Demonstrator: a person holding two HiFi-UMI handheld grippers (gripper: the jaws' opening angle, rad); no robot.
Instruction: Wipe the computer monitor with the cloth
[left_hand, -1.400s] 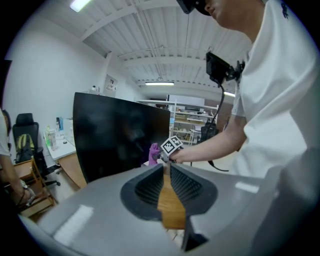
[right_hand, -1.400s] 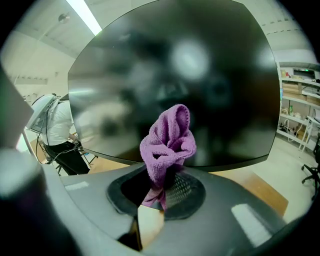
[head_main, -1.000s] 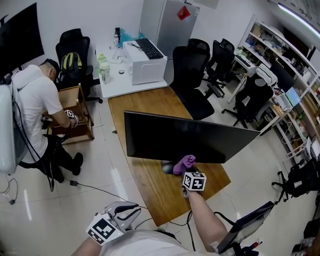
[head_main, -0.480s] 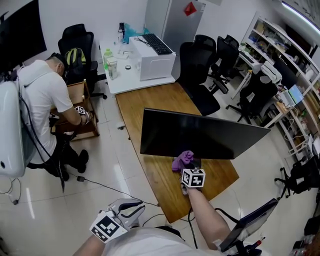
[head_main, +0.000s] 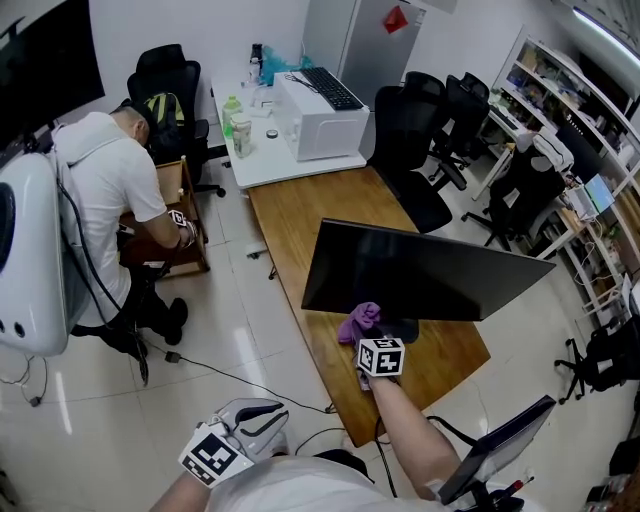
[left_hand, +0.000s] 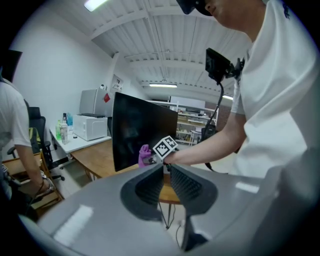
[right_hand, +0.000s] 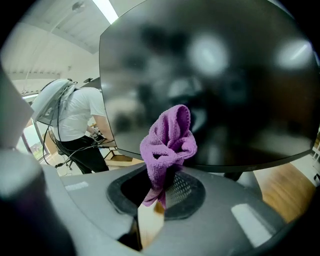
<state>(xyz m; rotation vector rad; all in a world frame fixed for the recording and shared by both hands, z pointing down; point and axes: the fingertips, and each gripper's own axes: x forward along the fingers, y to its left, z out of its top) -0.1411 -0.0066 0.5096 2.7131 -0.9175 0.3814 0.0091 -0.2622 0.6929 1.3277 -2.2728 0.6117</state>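
Pinched tight between the fingers of the right gripper (right_hand: 159, 186): purple cloth (right_hand: 168, 142), at the black monitor (head_main: 420, 275)'s lower edge, toward the wooden table (head_main: 300, 215)'s near end. Fingers of the left gripper (left_hand: 165, 172) closed together, empty, low above white tiled floor (head_main: 215, 345).

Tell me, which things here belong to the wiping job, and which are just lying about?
Job:
- monitor
- cloth
- right hand-held gripper, shut on the cloth

Lying about:
- microwave
- keyboard on top of it
- bottles
- chairs
- left hand-held gripper, shut and empty
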